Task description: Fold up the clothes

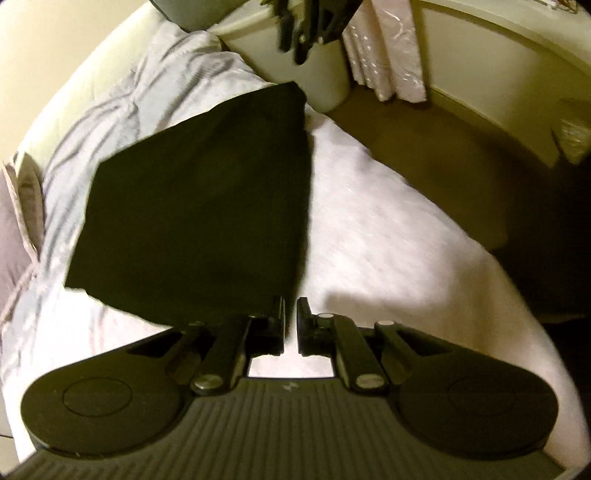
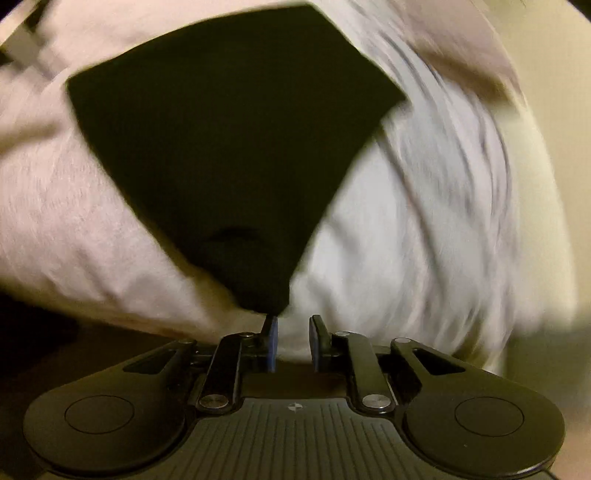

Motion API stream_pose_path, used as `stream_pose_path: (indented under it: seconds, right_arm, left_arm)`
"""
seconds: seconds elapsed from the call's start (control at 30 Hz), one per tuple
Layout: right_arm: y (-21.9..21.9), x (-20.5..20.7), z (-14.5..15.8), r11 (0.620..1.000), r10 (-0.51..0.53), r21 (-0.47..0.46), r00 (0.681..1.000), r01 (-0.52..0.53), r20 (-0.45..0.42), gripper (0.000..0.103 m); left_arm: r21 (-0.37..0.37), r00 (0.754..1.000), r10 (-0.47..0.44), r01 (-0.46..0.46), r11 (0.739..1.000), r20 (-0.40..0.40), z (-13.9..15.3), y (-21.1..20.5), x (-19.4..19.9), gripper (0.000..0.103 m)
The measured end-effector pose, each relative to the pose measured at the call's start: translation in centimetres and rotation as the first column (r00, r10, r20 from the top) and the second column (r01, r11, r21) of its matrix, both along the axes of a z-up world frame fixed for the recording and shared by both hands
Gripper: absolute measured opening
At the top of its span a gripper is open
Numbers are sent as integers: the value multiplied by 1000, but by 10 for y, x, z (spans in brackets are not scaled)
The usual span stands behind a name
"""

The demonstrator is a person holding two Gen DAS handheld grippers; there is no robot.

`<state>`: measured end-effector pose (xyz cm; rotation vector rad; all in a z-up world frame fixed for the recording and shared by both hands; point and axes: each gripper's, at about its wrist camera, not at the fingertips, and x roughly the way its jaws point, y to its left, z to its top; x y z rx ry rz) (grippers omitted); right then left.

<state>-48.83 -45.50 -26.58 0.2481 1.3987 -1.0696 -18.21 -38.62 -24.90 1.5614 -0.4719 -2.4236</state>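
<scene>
A black garment (image 1: 207, 206), folded into a flat rectangle, lies on the pale bedspread (image 1: 376, 229). My left gripper (image 1: 291, 306) hovers at its near right corner with a narrow gap between the jaws and nothing in them. In the right wrist view the same black garment (image 2: 229, 140) lies ahead, its near corner just beyond my right gripper (image 2: 293, 323). The right jaws stand apart with blue pads (image 2: 272, 343) showing, and hold nothing. The right gripper also shows at the top of the left wrist view (image 1: 306, 26), above the far end of the bed.
A crumpled white duvet (image 1: 122, 110) lies beyond and left of the garment. A pillow (image 1: 14, 229) is at the far left. The bed edge drops to brown floor (image 1: 461, 155) on the right. A pale curtain (image 1: 384, 51) and wall stand behind.
</scene>
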Motion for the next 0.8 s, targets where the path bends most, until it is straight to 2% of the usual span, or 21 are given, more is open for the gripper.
stream_pose_path:
  seconds: [0.03,0.07,0.1,0.13,0.2,0.23,0.27,0.3,0.37,0.5,0.53,0.6,0.63,0.67,0.73,0.8]
  right_arm:
    - [3,-9,3,993,-116,17,989,115,95,19]
    - [5,-18,6,971,-239,51,949,233,205,22]
    - [7,-30,7,931,-362,98,870,350,334,33]
    - [10,-44,7,874,-477,163,744,457,468,45]
    - [16,-68,-1,754,-606,293,451,588,655,49]
    - [14,-76,-5,710,-626,337,334,618,705,49]
    - [8,-80,-10,681,-628,364,251,636,736,49]
    - [3,-84,-15,661,-622,382,187,646,760,49]
    - [-8,-90,-27,638,-602,407,95,654,793,49]
    - [-25,-96,-65,602,-608,469,-10,646,794,47]
    - [-24,-104,-74,592,-609,500,-56,632,792,16]
    - [-30,-132,-88,549,-595,559,-179,621,783,9]
    - [-32,-142,-91,536,-588,570,-209,623,781,10]
    - [-35,-150,-93,534,-589,578,-219,617,778,10]
    - [-41,-156,-93,551,-594,575,-200,605,779,10]
    - [-39,-157,-92,537,-593,586,-222,607,774,10]
  left_arm:
    - [16,1000,9,-9,1000,-4,3,1,5,6]
    - [15,1000,16,-16,1000,-9,7,1,9,7]
    - [14,1000,23,-23,1000,-15,10,0,12,7]
    - [14,999,33,-33,999,-21,14,0,13,9]
    - [18,997,68,-67,998,-32,18,-3,11,9]
    - [15,996,76,-76,997,-39,18,-9,5,9]
    - [12,995,85,-84,996,-45,18,-15,-1,11]
    - [9,994,93,-93,996,-51,18,-22,-9,13]
    - [13,993,106,-106,994,-56,11,-34,-24,18]
    - [70,984,177,-177,982,8,-25,-66,-49,18]
    - [73,983,179,-181,981,37,-37,-71,-48,18]
    - [73,984,172,-176,982,55,-50,-75,-45,17]
    - [70,985,166,-170,983,51,-52,-74,-43,17]
    - [65,986,160,-163,984,51,-53,-73,-42,16]
    - [53,987,146,-149,987,63,-54,-71,-43,16]
    - [65,986,152,-156,986,70,-52,-74,-44,16]
